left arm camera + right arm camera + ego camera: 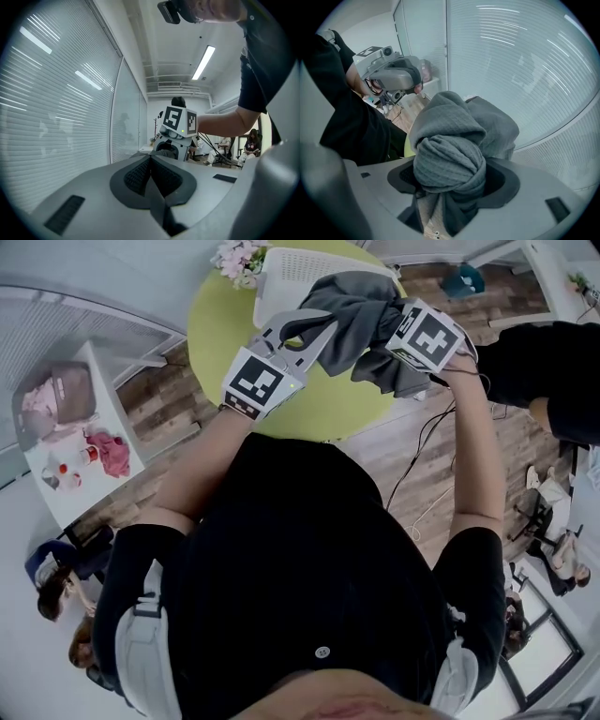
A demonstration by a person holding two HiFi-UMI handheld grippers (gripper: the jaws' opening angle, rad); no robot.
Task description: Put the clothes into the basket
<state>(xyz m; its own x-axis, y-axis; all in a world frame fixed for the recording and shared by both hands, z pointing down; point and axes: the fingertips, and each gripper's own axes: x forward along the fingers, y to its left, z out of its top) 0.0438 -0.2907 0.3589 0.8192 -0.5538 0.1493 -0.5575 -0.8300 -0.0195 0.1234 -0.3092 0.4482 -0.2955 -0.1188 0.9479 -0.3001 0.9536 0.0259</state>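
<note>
Right gripper (389, 329) clamps a bunched grey knitted garment (450, 159) above the round lime-green table (216, 329). Left gripper (150, 161) jaws pinched together beside it. Best carry it over the white perforated plastic basket (281, 273) (just behind), lower, then release.

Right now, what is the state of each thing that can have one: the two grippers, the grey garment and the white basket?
grey garment: bunched, hanging from the right gripper over the basket.
right gripper: shut on the grey garment.
left gripper: jaws together.
white basket: upright on the green table, partly hidden behind the garment.
</note>
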